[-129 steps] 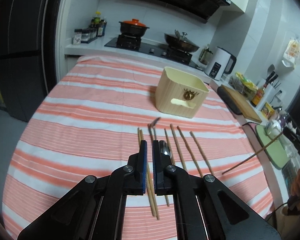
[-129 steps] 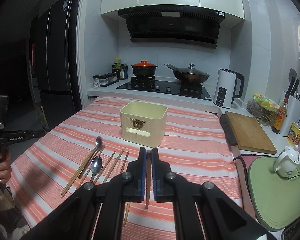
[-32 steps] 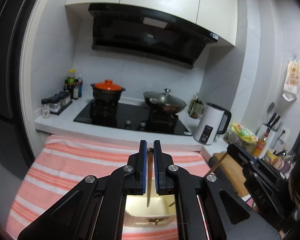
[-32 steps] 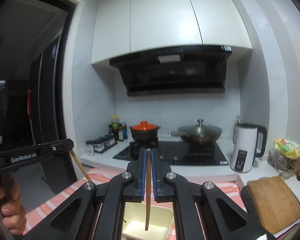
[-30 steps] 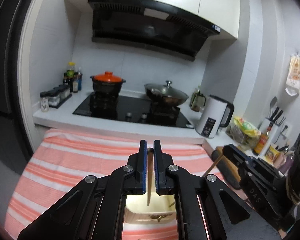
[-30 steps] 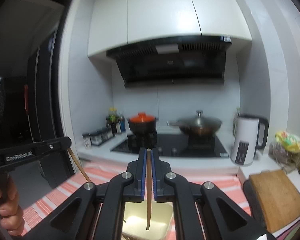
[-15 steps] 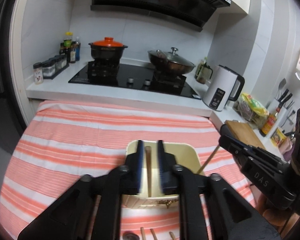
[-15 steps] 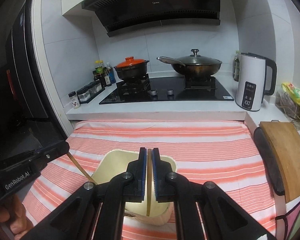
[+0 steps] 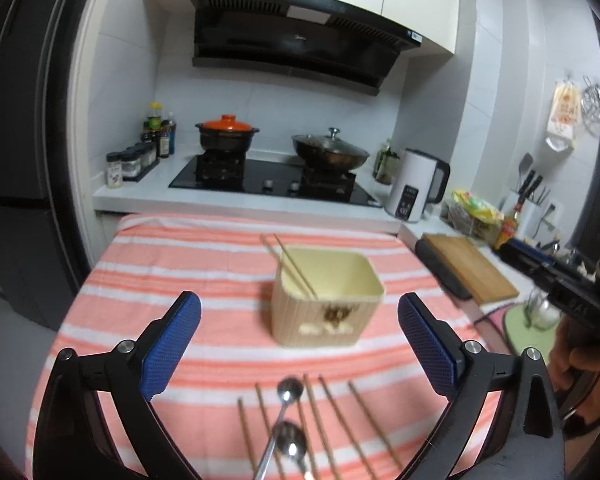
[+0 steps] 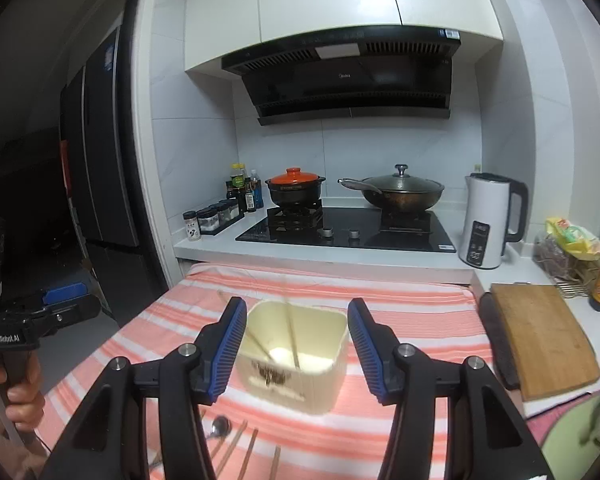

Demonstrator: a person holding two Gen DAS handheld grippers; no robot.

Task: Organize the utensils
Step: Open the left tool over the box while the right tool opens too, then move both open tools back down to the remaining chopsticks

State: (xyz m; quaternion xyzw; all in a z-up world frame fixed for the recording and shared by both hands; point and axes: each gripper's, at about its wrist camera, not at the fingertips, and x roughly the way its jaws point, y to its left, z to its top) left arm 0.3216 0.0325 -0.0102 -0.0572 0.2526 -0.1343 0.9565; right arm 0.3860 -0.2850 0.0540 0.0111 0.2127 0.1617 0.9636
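Leaning in box, two chopsticks rest tips down on far-left rim so they stay put. Box sits mid cloth. More chopsticks and two spoons lie near, waiting. Left gripper jaws just opened very wide, hold nothing. Right gripper jaws just opened about half, hold nothing. Box picture blurry; near sticks cut off at edge.

A black hob sits under the hood, with an orange-lidded pot beside a lidded wok. A white kettle stands to the right, spice jars to the left. A cutting board lies near the striped cloth.
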